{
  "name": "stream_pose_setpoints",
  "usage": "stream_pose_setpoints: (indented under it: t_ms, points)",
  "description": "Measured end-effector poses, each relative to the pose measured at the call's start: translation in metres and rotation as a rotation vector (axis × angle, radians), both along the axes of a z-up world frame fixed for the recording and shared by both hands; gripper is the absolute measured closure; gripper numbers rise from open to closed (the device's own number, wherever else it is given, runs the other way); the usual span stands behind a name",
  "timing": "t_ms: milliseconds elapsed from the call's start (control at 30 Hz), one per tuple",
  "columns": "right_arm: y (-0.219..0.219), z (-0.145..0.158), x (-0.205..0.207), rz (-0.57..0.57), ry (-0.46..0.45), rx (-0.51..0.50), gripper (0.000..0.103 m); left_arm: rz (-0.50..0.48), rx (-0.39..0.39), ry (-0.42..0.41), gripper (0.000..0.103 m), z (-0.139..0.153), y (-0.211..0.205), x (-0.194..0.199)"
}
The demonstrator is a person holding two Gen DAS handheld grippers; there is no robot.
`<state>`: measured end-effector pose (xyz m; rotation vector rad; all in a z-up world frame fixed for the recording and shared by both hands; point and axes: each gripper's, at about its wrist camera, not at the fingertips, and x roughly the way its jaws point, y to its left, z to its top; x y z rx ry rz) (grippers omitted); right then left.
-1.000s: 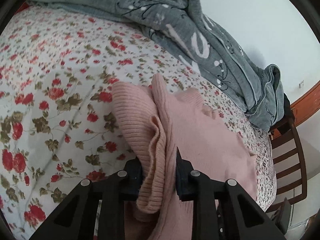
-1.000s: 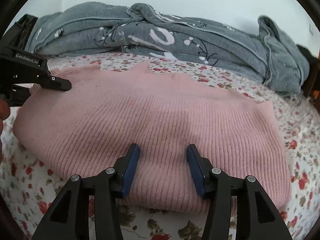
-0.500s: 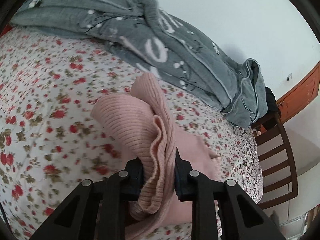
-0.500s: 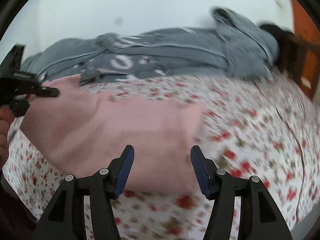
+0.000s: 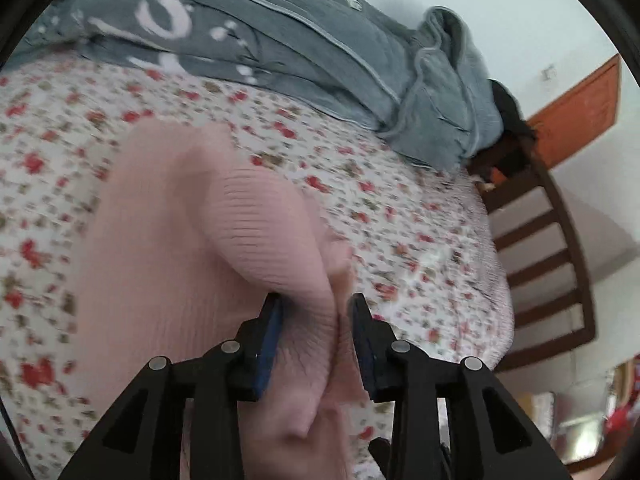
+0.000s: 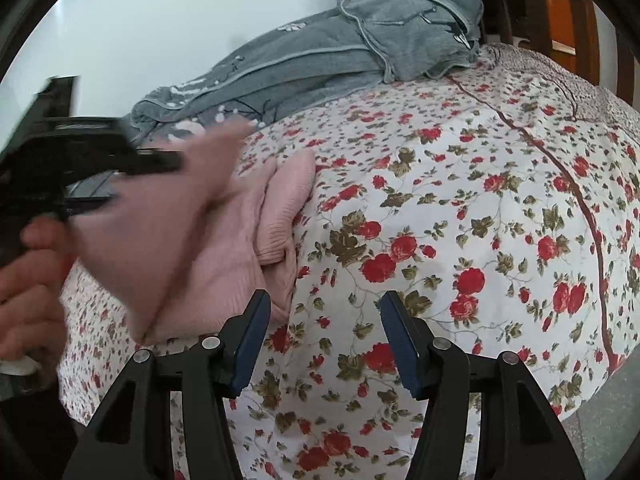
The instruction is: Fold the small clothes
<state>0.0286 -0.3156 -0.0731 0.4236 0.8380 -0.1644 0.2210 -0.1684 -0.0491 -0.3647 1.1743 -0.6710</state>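
Note:
A pink ribbed sweater lies on the flowered bed sheet. My left gripper has a thick fold of the sweater bunched between its pads, which still touch the knit while the jaws are opening. In the right wrist view the left gripper holds that blurred fold up over the rest of the sweater, with a person's hand on its grip. My right gripper stands open over the bare sheet, just right of the sweater's edge, with nothing between its fingers.
A crumpled grey blanket lies along the far side of the bed against a white wall. A dark wooden chair stands past the bed's right end. The flowered sheet runs bare to the right.
The left gripper has carried its fold of sweater across over the rest of the garment. The right gripper has swung right, off the sweater, to the bare sheet.

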Motion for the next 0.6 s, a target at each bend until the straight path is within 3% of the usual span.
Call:
stream_pose_setpoints:
  t_ms: [67, 133, 267, 467, 600]
  points:
    - [0.0, 0.006, -0.003, 0.015, -0.031, 0.006, 0.045, -0.014, -0.058, -0.015, 0.061, 0.006, 0.012, -0.001]
    - [0.001, 0.012, -0.003, 0.036, -0.06, 0.025, 0.045, 0.006, -0.068, -0.06, 0.052, 0.015, 0.027, -0.003]
    - [0.007, 0.021, 0.009, 0.08, -0.105, 0.095, 0.045, 0.075, -0.011, -0.15, 0.05, 0.026, 0.073, -0.006]
    - [0.017, 0.036, 0.041, 0.107, -0.169, 0.268, 0.045, 0.171, 0.071, -0.168, 0.049, 0.004, 0.134, -0.006]
    - [0.045, 0.035, 0.075, 0.124, -0.118, 0.156, 0.041, 0.21, 0.062, -0.113, 0.049, -0.017, 0.162, -0.005]
